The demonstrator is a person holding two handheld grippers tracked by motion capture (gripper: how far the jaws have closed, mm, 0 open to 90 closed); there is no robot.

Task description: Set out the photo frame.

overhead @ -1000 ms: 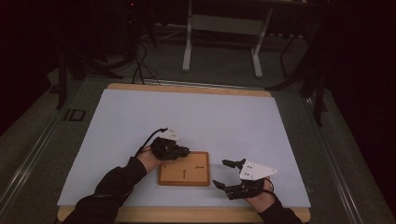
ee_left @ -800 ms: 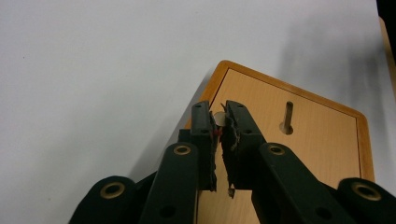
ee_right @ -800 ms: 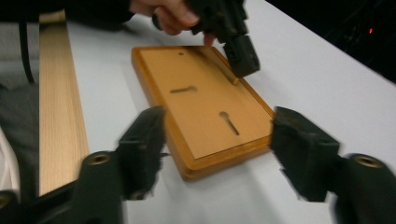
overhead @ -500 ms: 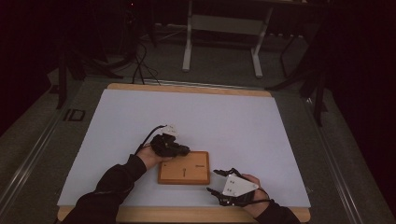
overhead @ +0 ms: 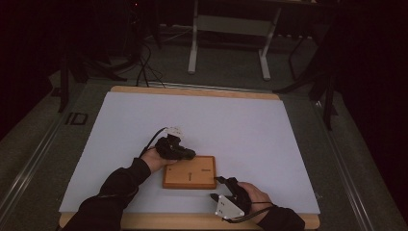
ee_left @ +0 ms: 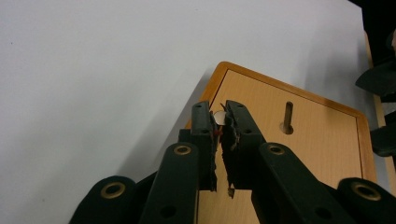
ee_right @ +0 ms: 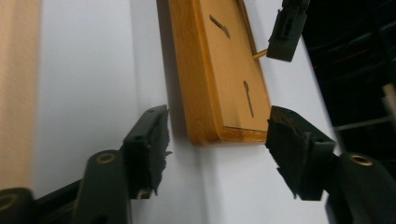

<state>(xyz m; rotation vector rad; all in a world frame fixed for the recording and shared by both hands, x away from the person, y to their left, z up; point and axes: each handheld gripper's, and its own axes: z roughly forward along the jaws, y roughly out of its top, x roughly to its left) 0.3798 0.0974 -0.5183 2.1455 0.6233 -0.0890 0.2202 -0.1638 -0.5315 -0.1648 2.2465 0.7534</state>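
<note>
1. Looking down from the high view, I see the wooden board [overhead: 189,172] lying flat on the white table cover [overhead: 192,120], near the table's 6 o'clock edge and a little toward 5 o'clock of its centre.
2. My left gripper [overhead: 187,155] sits at the board's 10 o'clock corner, about where it was a second ago; it has hardly shifted.
3. In the left gripper view its jaws stand nearly together, pinching a small pale peg [ee_left: 219,116] at the board's [ee_left: 299,140] corner. A slot [ee_left: 288,116] in the board's top lies at 2 o'clock of the jaw tips.
4. My right gripper [overhead: 222,181] has changed most: a second ago it hovered off the board's 3 o'clock side, and now it sits low at the board's 5 o'clock corner.
5. Its jaws have just been closing. In the right gripper view they stand apart on either side of the board's [ee_right: 219,70] near corner, and I see no pad pressing on the wood.
6. At 1 o'clock in that view, the left gripper's jaw [ee_right: 287,30] holds a thin wooden stick [ee_right: 259,53] over the board.
</note>
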